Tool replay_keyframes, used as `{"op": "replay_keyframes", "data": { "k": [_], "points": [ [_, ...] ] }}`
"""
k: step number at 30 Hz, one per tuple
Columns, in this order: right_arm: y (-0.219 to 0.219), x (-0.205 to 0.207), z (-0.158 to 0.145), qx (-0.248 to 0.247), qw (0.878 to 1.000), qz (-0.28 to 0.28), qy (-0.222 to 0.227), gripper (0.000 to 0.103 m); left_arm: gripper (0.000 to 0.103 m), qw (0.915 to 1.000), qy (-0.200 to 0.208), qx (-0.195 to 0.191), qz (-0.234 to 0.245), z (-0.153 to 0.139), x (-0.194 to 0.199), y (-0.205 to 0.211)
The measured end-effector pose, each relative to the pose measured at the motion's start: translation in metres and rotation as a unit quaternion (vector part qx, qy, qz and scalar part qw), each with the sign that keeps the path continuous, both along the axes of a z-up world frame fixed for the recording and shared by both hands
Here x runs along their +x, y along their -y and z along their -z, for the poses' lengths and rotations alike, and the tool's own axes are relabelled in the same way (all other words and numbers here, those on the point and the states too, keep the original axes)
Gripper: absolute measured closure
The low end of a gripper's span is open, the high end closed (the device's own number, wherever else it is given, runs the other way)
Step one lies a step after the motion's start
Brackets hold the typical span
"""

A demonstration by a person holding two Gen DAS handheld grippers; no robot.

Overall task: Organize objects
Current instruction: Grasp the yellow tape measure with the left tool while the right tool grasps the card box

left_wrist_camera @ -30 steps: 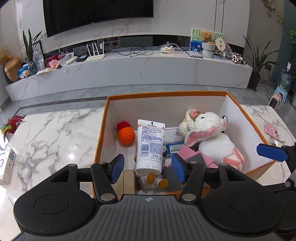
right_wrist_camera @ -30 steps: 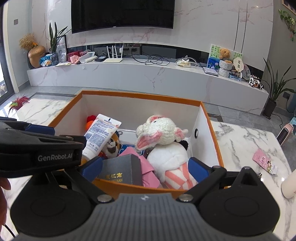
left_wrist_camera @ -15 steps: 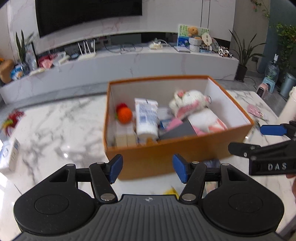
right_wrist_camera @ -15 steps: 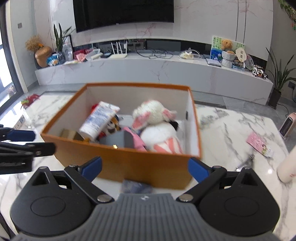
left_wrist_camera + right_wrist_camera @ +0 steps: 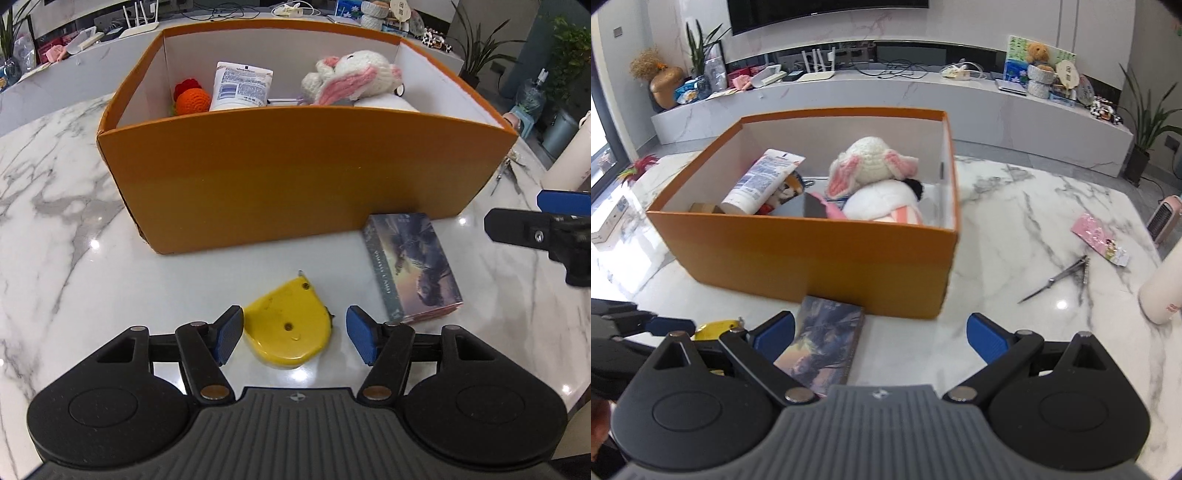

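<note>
An orange box [image 5: 295,173] stands on the marble table and holds a lotion tube [image 5: 242,86], a white plush rabbit [image 5: 351,75], an orange knitted ball [image 5: 192,101] and other items. A yellow tape measure [image 5: 288,325] lies in front of the box, between the open fingers of my left gripper [image 5: 293,338], untouched. A dark card box [image 5: 413,262] lies to its right against the orange box. My right gripper [image 5: 881,338] is open and empty, low over the table, with the card box [image 5: 822,343] at its left finger.
Right of the box lie metal scissors [image 5: 1060,278], a pink packet [image 5: 1099,238] and a white bottle [image 5: 1161,284]. A small white carton [image 5: 607,223] sits at the far left. Behind the table runs a long white TV bench.
Both grippers have pulled back from over the box and dropped low to the table in front of it. The tape measure and the card box have come into view.
</note>
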State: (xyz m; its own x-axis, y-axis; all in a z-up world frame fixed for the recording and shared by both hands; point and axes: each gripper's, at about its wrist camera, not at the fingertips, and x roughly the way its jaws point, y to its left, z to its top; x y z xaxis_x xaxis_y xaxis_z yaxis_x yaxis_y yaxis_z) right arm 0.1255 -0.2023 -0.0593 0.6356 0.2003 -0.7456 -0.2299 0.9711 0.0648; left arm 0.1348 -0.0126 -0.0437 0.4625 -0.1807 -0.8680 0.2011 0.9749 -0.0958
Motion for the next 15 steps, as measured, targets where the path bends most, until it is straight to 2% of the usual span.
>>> {"op": "replay_keyframes", "data": {
  "k": [2,4,10,15],
  "points": [
    [-0.005,0.001,0.005,0.005,1.0,-0.008,-0.008,0.004,0.03,0.9999,-0.014,0.002,-0.008,0.005,0.004,-0.002],
    [-0.01,0.003,0.01,0.008,1.0,-0.012,-0.014,0.004,0.026,0.9994,-0.029,-0.007,-0.018,0.013,0.007,-0.008],
    [-0.021,0.015,0.032,-0.001,0.999,-0.002,-0.036,0.004,0.026,0.9991,-0.015,-0.005,-0.039,0.014,0.01,-0.019],
    [-0.028,0.026,0.05,0.011,0.998,0.022,-0.06,0.005,0.027,0.9987,-0.018,-0.005,-0.048,0.014,0.011,-0.024]
  ]
}}
